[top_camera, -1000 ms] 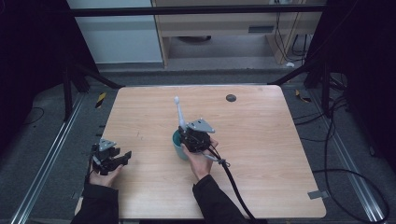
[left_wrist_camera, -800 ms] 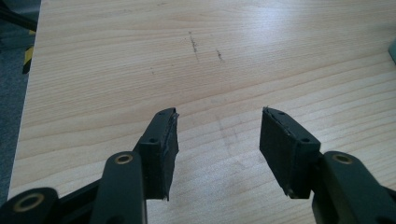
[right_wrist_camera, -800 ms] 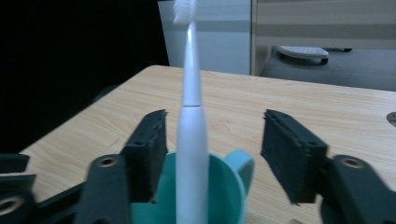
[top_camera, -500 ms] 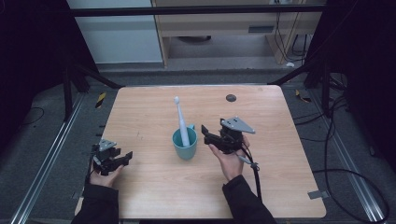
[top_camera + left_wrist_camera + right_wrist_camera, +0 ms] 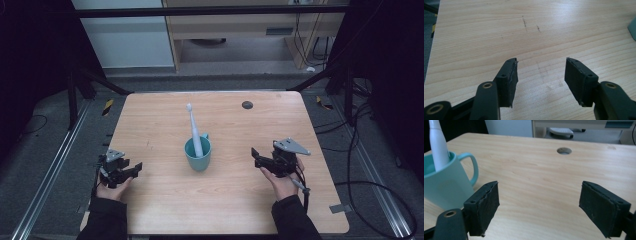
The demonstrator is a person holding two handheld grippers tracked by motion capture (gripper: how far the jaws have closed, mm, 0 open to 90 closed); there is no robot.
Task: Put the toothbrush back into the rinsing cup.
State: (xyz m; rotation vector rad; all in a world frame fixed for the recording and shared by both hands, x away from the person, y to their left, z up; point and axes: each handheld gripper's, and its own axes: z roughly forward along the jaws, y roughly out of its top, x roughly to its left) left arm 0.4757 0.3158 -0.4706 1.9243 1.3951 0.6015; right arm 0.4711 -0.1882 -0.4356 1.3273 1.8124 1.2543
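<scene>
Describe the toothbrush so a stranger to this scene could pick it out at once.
Start at the wooden table and find the teal mug near its middle, between the left gripper and the right gripper. The toothbrush stands in that mug, leaning toward the table's far edge. It is the one tall, white, slender thing there.

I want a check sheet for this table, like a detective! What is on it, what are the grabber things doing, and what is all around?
Surface: pale wooden table with a round hole near the far edge and faint dark scuffs.
Job's things: teal ceramic mug upright mid-table; white toothbrush standing in it, leaning.
Clutter: nothing seen.
Grippers: left gripper open, holding nothing, jaws just opening; right gripper open wide, holding nothing, jaws just opening, apart from the mug.
Cables: black cable trails from the right gripper; more lie on the floor.
Surroundings: grey floor, metal rails, dark frame.
</scene>
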